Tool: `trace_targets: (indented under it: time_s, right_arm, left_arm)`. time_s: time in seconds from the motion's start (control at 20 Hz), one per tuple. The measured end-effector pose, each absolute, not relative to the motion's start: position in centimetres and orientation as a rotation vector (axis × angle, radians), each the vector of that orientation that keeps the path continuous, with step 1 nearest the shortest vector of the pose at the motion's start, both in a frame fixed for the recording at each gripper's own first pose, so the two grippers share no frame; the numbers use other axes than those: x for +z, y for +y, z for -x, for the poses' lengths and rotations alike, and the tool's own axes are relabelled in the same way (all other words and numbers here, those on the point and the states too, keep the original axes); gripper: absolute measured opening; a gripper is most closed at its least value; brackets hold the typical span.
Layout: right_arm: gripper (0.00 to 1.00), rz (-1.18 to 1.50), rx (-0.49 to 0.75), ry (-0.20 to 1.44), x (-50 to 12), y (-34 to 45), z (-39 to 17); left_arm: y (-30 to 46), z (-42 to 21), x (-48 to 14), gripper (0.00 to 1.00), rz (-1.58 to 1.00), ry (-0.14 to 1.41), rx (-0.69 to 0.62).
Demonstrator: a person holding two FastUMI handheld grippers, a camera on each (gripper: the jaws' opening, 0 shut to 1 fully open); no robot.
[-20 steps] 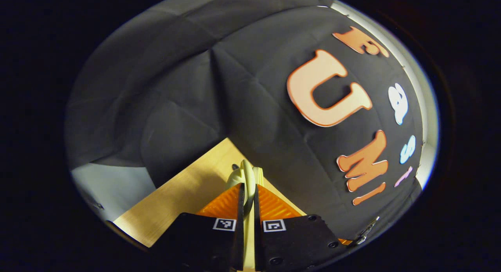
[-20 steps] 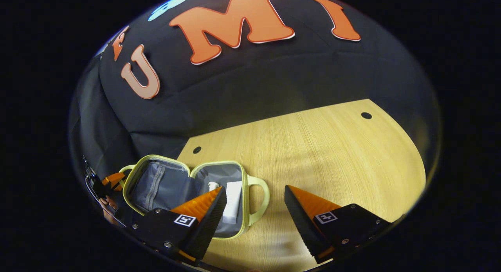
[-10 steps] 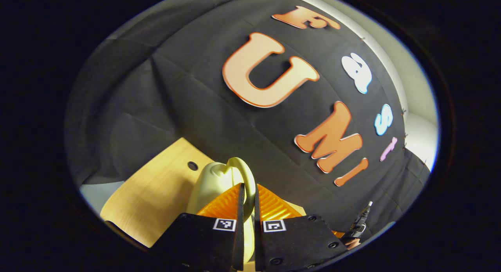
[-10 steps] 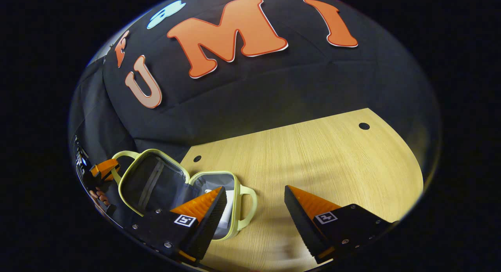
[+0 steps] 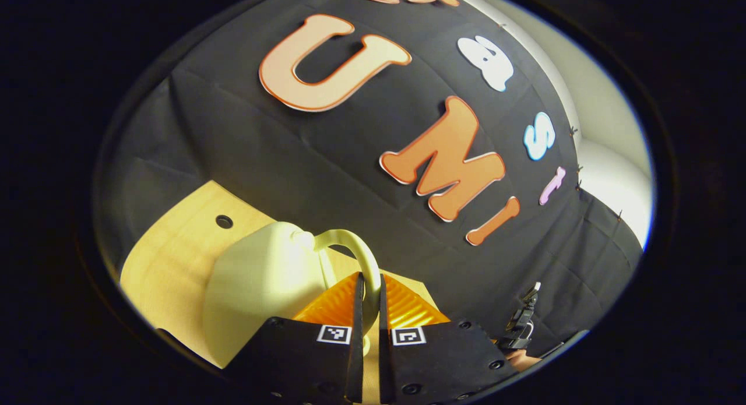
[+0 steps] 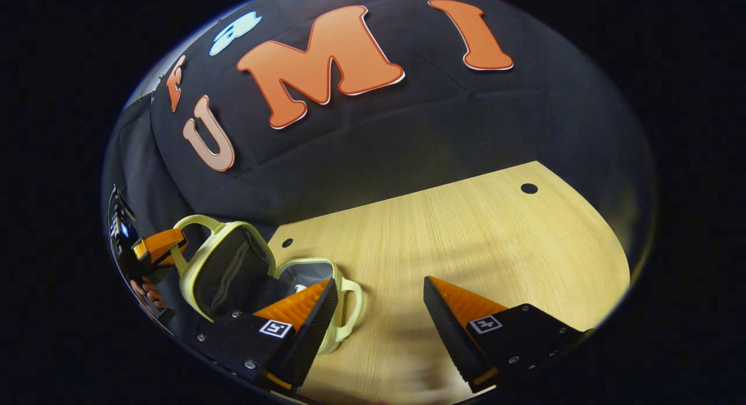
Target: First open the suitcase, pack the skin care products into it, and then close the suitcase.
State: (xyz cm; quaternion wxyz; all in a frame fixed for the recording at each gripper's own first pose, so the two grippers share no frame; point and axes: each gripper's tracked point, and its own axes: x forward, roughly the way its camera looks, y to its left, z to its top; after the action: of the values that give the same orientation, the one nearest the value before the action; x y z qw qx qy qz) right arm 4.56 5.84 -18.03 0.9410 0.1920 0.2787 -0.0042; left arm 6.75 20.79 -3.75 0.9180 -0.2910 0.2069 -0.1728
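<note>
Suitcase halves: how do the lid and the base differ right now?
The lid stands raised and tilted; the base lies flat on the table. The left hand-held gripper is shut on the lid's handle; the base's handle is free. Both are pale yellow-green shells with grey lining.

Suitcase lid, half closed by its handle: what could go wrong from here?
1. The left gripper pinches only the thin lid handle; it could slip and the lid drop.
2. The right gripper hangs open, touching nothing, so the suitcase base may slide on the table.
</note>
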Motion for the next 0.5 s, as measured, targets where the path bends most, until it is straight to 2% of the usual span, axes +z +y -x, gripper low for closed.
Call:
trace_targets:
  time_s: [0.5]
  right_arm:
    - [0.95, -0.453, -0.052, 0.573, -19.2, 2.4, -3.3]
  left_arm:
    - [8.6, -6.3, -11.5, 0.11, 0.489, 0.653, -0.499]
